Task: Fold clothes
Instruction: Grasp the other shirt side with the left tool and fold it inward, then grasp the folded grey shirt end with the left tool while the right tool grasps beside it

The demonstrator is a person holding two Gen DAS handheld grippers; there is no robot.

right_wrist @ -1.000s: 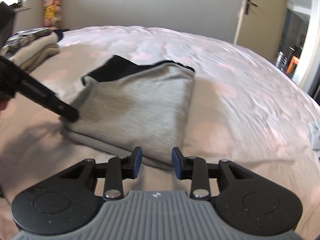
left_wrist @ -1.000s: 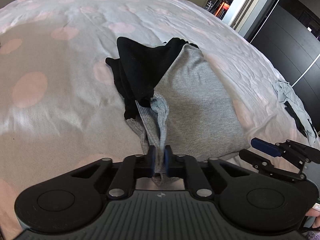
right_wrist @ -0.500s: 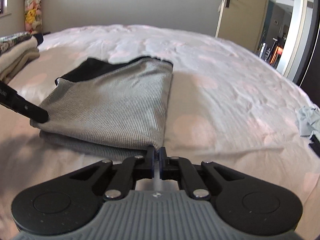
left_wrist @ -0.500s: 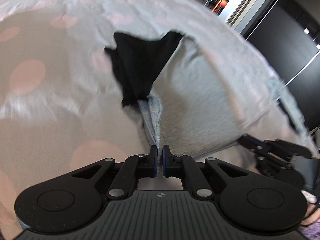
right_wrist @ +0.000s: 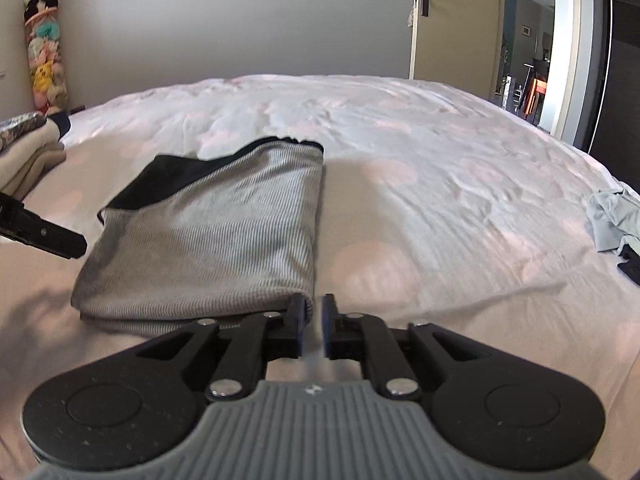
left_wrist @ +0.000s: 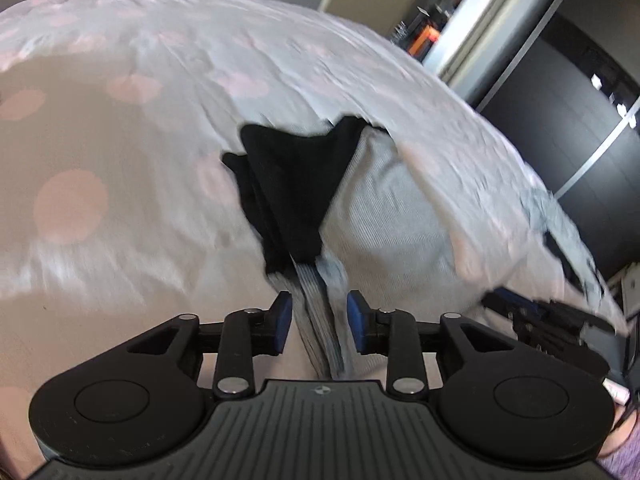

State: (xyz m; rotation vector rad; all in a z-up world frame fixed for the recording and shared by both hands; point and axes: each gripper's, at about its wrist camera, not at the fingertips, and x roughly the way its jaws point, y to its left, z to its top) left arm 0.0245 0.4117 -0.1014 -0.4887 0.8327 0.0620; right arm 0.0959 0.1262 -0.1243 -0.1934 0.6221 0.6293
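Note:
A folded grey ribbed garment [right_wrist: 224,236] with a black part [right_wrist: 160,184] at its far left lies flat on the spotted bed [right_wrist: 420,168]. My right gripper [right_wrist: 313,326] sits at its near right corner, open by a narrow gap with no cloth between the fingers. In the left wrist view the same garment [left_wrist: 392,216] shows its black part [left_wrist: 296,184]. My left gripper [left_wrist: 320,322] is open wide, and the garment's layered near edge [left_wrist: 320,320] lies loose between the fingers. The right gripper [left_wrist: 540,316] appears at the right there.
A stack of folded clothes [right_wrist: 24,152] sits at the bed's left edge. A crumpled light blue garment [right_wrist: 612,216] lies at the right edge. Plush toys [right_wrist: 44,48] hang in the far corner, and a door [right_wrist: 452,20] stands ajar behind the bed.
Half a second ago both grippers were shut on the garment's near edge. Both have now opened and let it go; the garment rests on the bed.

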